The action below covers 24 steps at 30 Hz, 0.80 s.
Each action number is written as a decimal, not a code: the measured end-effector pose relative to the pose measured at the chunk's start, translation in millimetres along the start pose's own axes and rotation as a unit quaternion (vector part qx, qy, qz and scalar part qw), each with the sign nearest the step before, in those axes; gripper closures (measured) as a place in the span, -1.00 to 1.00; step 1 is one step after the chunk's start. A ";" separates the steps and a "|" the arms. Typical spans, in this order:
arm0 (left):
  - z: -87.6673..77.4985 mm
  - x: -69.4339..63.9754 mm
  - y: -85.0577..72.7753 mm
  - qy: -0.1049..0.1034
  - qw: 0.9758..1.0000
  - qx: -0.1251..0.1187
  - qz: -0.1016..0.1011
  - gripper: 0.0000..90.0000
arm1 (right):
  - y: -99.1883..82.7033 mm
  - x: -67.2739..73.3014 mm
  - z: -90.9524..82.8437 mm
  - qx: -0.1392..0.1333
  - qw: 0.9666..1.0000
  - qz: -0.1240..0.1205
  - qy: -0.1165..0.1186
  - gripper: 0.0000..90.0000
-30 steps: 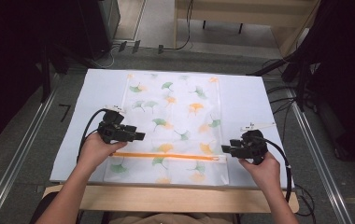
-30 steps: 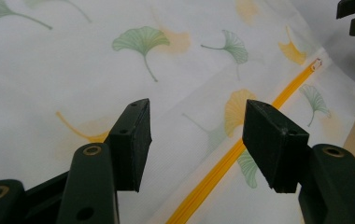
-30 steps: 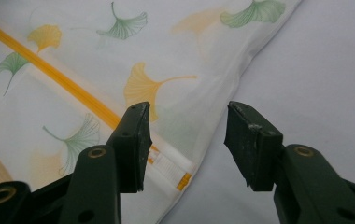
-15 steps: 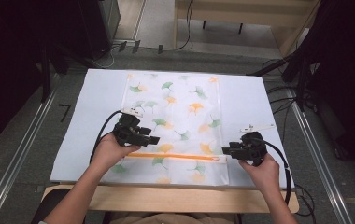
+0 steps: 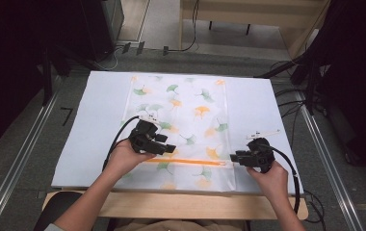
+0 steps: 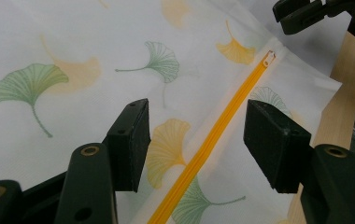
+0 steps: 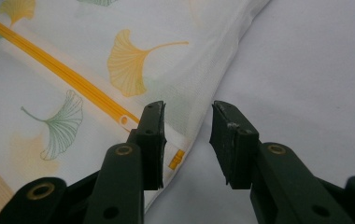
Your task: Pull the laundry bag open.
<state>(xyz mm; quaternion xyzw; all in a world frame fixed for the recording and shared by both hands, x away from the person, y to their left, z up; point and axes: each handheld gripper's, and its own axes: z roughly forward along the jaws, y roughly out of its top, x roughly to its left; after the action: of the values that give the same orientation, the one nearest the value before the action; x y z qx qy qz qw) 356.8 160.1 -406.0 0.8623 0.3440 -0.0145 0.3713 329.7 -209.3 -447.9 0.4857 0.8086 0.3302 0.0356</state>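
Note:
A white cloth cover (image 5: 186, 103) printed with green and orange ginkgo leaves lies flat on the table. An orange zip (image 5: 186, 161) runs across its near part. My left gripper (image 5: 169, 148) hovers over the zip's left half, open, with the zip (image 6: 222, 126) passing under the gap between the jaws (image 6: 196, 140). My right gripper (image 5: 234, 158) sits at the zip's right end. Its jaws (image 7: 187, 140) have just been closing and stand a little apart, with the cover's edge (image 7: 189, 107) between them and the zip's end (image 7: 124, 120) beside the left jaw.
The cover rests on a white mat (image 5: 94, 125) over a wooden table whose front edge (image 5: 171, 204) is near the person. Cables (image 5: 294, 173) trail from both grippers. Metal rails (image 5: 22, 154) run along the floor on each side.
My left gripper has moved right, from the cover's left edge to a spot over the zip nearer the middle. The right hand has stayed in place.

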 end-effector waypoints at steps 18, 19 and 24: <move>19.4 -4.3 12.3 -0.008 1.000 0.018 0.022 -0.10 | -15.6 5.3 5.4 0.031 0.999 -0.001 -0.009 0.48; 20.2 -4.4 12.7 -0.009 1.000 0.017 0.022 -0.10 | -15.6 5.3 5.4 0.031 0.999 -0.001 -0.009 0.48; 19.3 -2.0 13.7 -0.011 1.000 0.016 0.019 -0.10 | -15.3 9.2 9.0 0.035 0.999 -0.005 -0.008 0.47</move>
<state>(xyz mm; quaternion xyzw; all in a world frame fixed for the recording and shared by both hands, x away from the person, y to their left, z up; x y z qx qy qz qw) 368.0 139.8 -410.8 0.8744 0.3229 -0.0219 0.3615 316.7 -202.2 -461.1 0.4854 0.8216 0.2979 0.0264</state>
